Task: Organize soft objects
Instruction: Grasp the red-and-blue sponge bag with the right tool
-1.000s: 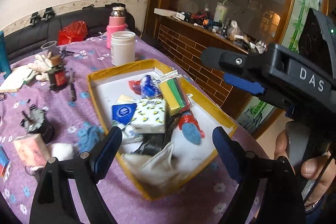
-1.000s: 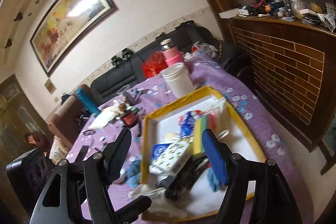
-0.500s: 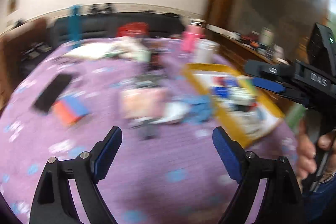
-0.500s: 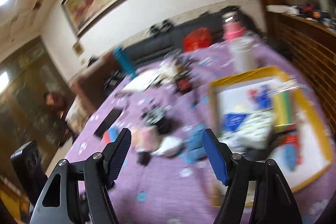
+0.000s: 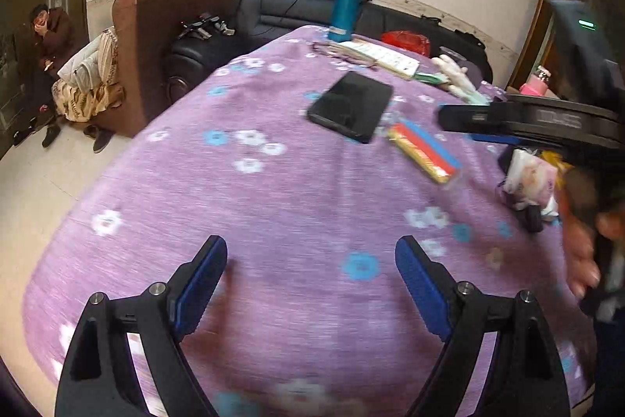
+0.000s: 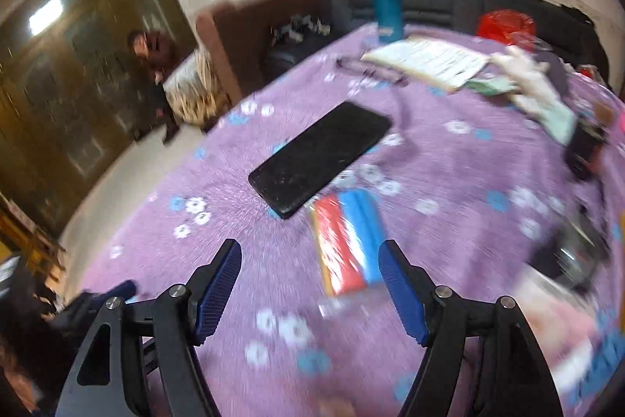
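Two grippers hang over the purple flowered cloth of the desk, and neither has anything in it. Nearest the lens in the left wrist view, the left gripper stands wide apart, its blue pads over bare cloth. In the right wrist view the right gripper is spread a little less wide; its jaws have just been opening, and nothing is pressed between them, though the near end of the striped pack shows in the gap behind the right-hand pad.

That pack of red, blue and yellow sponge cloths lies flat on the cloth in a clear wrapper, just beyond the right gripper. From the left wrist view the same pack lies well ahead and off to the right. Touching or just beside its far end sits a black phone, face up and slanted. At the right edge of the left wrist view, a soft tissue packet rests by the person's blurred hand and the dark body of the other gripper.

Farther on, an open booklet lies flat, with pale gloves heaped to its right. A tall teal flask stands upright at the far edge. Beyond the desk runs a black sofa, a red bag on it. A brown armchair stands left, with a seated person in the far corner.
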Motion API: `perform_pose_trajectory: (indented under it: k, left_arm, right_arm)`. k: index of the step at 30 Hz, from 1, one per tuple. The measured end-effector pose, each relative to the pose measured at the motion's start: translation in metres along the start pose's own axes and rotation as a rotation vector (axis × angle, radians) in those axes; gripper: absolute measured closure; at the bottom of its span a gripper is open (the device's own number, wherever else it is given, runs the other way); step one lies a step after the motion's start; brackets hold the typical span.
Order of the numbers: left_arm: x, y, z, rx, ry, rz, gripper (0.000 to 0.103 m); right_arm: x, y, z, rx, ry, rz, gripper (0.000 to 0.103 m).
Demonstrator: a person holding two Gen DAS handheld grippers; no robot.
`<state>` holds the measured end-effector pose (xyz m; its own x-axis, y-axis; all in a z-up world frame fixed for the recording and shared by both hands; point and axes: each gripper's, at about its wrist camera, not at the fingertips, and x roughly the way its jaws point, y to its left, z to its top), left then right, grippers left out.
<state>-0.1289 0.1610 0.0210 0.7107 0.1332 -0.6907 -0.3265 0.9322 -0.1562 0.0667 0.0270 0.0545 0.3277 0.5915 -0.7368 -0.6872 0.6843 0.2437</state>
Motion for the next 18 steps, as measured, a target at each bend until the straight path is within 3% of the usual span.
perform_pose_trajectory:
  k: [2, 5, 7, 12, 17, 18]
  left_arm:
    - [-0.003, 0.014, 0.002, -0.007, -0.020, 0.013, 0.015]
    - [0.004, 0.043, 0.001, -0.140, 0.031, -0.133, 0.016]
    - [0.004, 0.052, 0.001, -0.184, 0.023, -0.181, 0.015]
    - [0.002, 0.051, -0.002, -0.181, 0.019, -0.211, 0.015]
    - [0.003, 0.049, -0.001, -0.177, 0.018, -0.223, 0.015]
    - [0.003, 0.049, -0.002, -0.176, 0.018, -0.224, 0.015]
  right_arm:
    - [0.029, 0.008, 0.008, -0.031, 0.042, -0.036, 0.026]
    - [0.055, 0.018, 0.009, -0.087, 0.094, -0.095, 0.025]
    - [0.063, 0.028, 0.010, -0.151, 0.087, -0.176, 0.022]
    - [0.077, 0.037, 0.012, -0.261, 0.086, -0.340, 0.022]
    - [0.078, 0.013, 0.019, -0.181, 0.113, -0.316, 0.020]
    - [0.077, 0.008, 0.018, -0.165, 0.117, -0.303, 0.026]
